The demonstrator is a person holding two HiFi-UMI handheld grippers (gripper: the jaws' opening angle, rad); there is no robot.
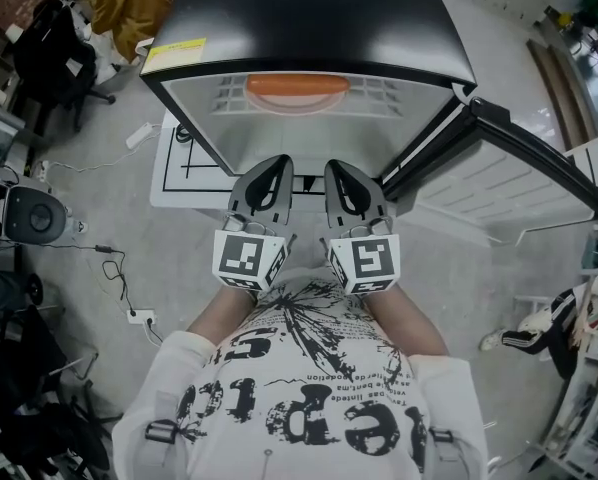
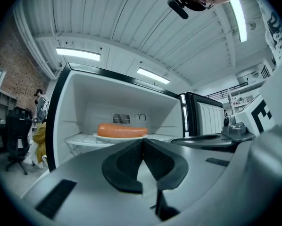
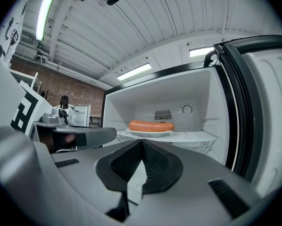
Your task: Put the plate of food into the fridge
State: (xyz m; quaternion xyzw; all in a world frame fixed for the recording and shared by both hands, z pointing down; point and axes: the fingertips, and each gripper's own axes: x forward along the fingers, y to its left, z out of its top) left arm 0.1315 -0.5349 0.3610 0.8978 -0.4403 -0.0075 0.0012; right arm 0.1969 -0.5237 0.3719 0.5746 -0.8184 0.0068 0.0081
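A long orange sausage (image 1: 296,86) lies on a white plate (image 2: 118,138) on the shelf inside the open fridge (image 1: 309,18). The sausage (image 2: 122,130) and the plate (image 3: 150,133) under the sausage (image 3: 151,125) sit well back in the white compartment. My left gripper (image 1: 275,173) and right gripper (image 1: 337,175) are held side by side, level, in front of the opening and short of the shelf. The left gripper (image 2: 142,142) has its pads meeting at the tip with nothing between them. The right gripper (image 3: 142,142) is shut and empty too.
The fridge door (image 1: 524,158) stands swung open to the right. A white board (image 1: 184,168) lies on the floor under the fridge's left side. Cables (image 1: 114,268), a dark office chair (image 1: 49,48) and a yellow jacket (image 1: 129,3) are at the left.
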